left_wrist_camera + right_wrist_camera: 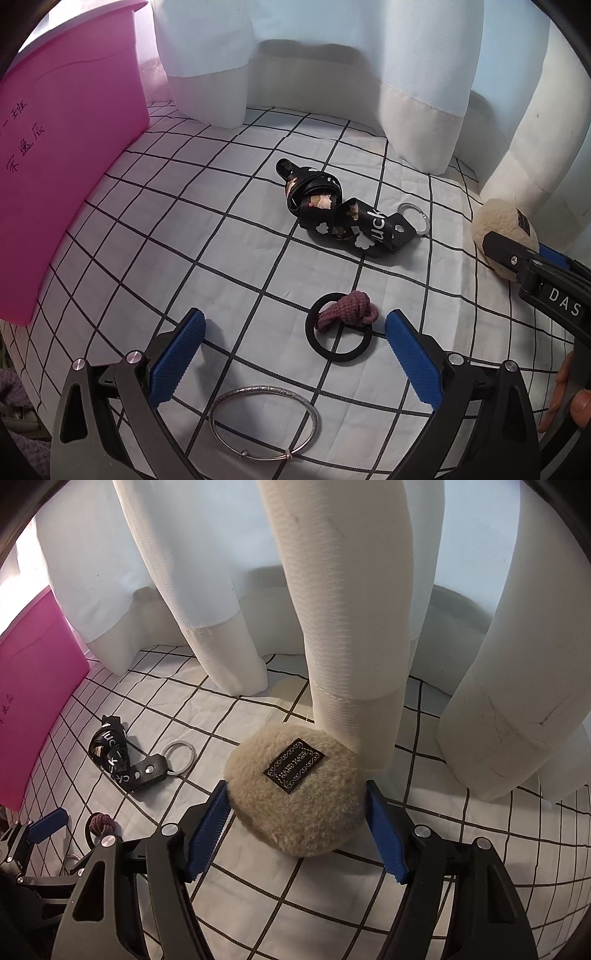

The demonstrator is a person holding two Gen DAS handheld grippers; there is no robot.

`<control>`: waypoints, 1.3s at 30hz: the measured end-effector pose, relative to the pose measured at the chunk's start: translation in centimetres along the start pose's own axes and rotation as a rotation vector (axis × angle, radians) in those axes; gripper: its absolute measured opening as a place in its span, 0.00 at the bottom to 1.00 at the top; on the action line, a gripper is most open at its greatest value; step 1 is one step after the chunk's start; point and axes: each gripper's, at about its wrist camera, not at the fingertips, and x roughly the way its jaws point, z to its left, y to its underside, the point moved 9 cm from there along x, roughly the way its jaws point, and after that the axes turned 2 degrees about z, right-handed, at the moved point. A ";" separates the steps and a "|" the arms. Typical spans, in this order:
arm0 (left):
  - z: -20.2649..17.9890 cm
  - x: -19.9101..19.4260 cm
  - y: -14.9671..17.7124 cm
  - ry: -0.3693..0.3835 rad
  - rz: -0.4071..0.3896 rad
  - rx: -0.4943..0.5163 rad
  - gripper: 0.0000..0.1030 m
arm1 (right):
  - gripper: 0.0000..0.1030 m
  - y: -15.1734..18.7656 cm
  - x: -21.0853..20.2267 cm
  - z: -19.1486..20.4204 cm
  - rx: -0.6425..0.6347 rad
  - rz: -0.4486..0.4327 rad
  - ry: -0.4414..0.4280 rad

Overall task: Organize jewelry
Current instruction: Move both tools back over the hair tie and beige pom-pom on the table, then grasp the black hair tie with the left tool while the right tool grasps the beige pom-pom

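My left gripper (pixel 295 325) is open and empty above the checked cloth. A black hair tie with a mauve knot (pixel 341 326) lies just inside its right finger (pixel 413 362). A silver bangle (pixel 264 422) lies close below, between the fingers. A black printed lanyard strap with a key ring (pixel 343 212) lies further ahead. My right gripper (pixel 297 794) stands open around a beige fluffy pouch with a black label (pixel 295 794); the pads sit at its two sides, contact unclear. The pouch also shows in the left wrist view (pixel 502 229).
A pink plastic box (pixel 62 147) stands at the left. White curtain folds (pixel 343 627) hang onto the cloth along the back, one touching the pouch. The lanyard (pixel 122 760) and hair tie (pixel 101 823) lie left of my right gripper.
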 end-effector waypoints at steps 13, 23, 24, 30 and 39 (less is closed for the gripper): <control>-2.0 -0.2 -0.4 0.011 -0.054 0.068 0.59 | 0.63 0.3 0.6 0.9 -0.038 -0.027 -0.003; -2.3 -1.3 0.3 0.038 -0.073 0.072 0.22 | 0.58 1.0 -0.5 1.1 -0.047 -0.057 -0.038; -2.3 -1.7 0.5 0.037 -0.077 0.067 0.22 | 0.58 1.1 -0.7 1.1 -0.047 -0.062 -0.042; -1.7 -3.2 0.1 0.048 -0.106 0.044 0.22 | 0.58 1.6 -2.3 1.2 -0.044 -0.071 -0.085; -0.3 -7.6 -0.3 0.048 -0.145 -0.006 0.22 | 0.58 2.0 -7.0 1.2 -0.073 -0.079 -0.137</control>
